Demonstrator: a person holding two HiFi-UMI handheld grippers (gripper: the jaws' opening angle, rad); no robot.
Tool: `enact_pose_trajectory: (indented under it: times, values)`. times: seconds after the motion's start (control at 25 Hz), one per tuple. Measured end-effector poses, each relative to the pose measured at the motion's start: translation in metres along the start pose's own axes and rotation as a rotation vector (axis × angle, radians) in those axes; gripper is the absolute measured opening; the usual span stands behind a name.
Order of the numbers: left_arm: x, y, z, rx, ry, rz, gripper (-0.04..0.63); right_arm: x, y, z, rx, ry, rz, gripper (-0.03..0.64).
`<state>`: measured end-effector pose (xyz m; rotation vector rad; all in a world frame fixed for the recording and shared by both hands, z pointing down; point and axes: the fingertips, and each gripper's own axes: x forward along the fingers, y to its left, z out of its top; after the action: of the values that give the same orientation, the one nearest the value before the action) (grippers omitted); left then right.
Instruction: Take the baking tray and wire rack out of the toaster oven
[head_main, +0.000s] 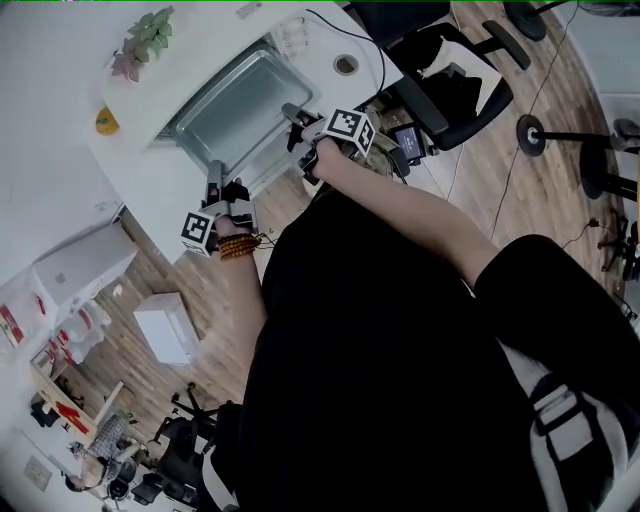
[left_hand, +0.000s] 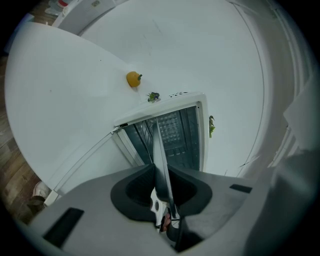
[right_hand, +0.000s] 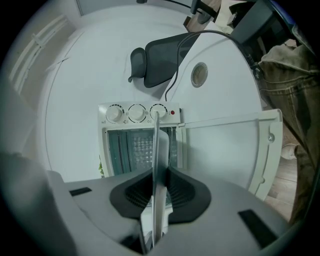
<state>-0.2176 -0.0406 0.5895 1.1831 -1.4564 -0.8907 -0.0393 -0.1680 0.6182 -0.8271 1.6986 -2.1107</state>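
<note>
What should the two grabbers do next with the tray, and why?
Probably pull the baking tray straight back and level, away from the open toaster oven. The left gripper and right gripper are each clamped on the tray's edge, and the tray reaches toward the oven's mouth.

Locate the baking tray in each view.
Head view: baking tray upper centre-left, flat, seen from above.
Left gripper view: baking tray edge-on, a thin strip rising from the clamped jaws at centre-bottom.
Right gripper view: the same edge-on strip, centre-bottom.
Shared landmark: the white toaster oven, just behind the tray.
</note>
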Motion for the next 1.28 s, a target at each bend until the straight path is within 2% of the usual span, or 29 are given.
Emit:
enact_pose_trajectory:
  times: [0.16,0.28,0.52,0.72,0.88,1.16,1.28]
  values:
    - [-0.004,0.000,0.000,-0.004,0.012,0.011,0.074,-0.004,0.002,-0.004,0.005,0.025,0.010,0.077]
    - [-0.007,-0.007,-0.004,-0.005,0.028,-0.018,0.073,-0.011,0.005,-0.007,0.015,0.036,0.035,0.075]
    - [-0.019,-0.019,-0.017,-0.004,0.070,-0.102,0.071,-0.022,0.026,-0.009,-0.072,0.101,0.095,0.075]
    - [-0.036,-0.014,-0.032,-0.032,0.089,-0.109,0.067,-0.035,0.033,-0.016,-0.116,0.157,0.091,0.075]
    - [-0.056,-0.011,-0.033,-0.057,0.072,-0.134,0.064,-0.035,0.044,-0.032,-0.178,0.227,0.115,0.077]
    - [-0.085,-0.010,-0.026,-0.059,-0.009,-0.161,0.066,-0.034,0.044,-0.057,-0.196,0.351,0.137,0.080]
    - [-0.098,-0.010,-0.021,-0.062,-0.040,-0.170,0.066,-0.035,0.043,-0.070,-0.264,0.421,0.137,0.091]
